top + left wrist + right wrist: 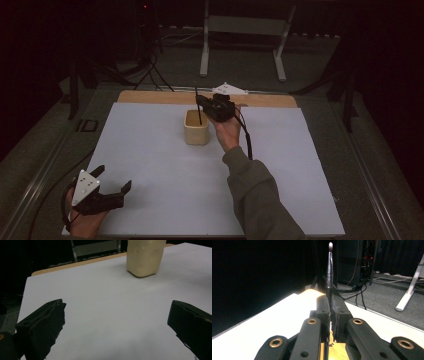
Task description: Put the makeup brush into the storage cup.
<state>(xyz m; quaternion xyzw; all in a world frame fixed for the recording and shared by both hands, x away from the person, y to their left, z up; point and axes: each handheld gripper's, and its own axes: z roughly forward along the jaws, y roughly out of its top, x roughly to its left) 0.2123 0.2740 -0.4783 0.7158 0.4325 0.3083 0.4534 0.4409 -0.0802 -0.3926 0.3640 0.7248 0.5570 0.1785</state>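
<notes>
Two claws work over a white sheet on the table (150, 150). From the high view, the right claw (202, 102) hangs over a cream cup (196, 127) near the far edge, with a thin dark brush (198, 105) running down from it into the cup's mouth. That view shows the brush's lower end inside the cup, which the right claw's own view hides behind the jaws. The right gripper view gives what the high one cannot: the jaws pressed together on the brush (329, 272), its silver collar and pale bristle tip clear above them against the dark room. The left gripper view shows the cup (145, 257) from the side, standing on the sheet well ahead of that claw.

The right claw (331, 311) is clamped tight on the brush's handle, about midway along it. The left claw (112, 182) rests near the front left corner of the sheet, its jaws spread wide with nothing between them and only bare sheet under them in its own view (116, 322).

The brush stands nearly upright, long axis top to bottom, bristles up and handle end down in the cup, leaning slightly away from the person at the top
</notes>
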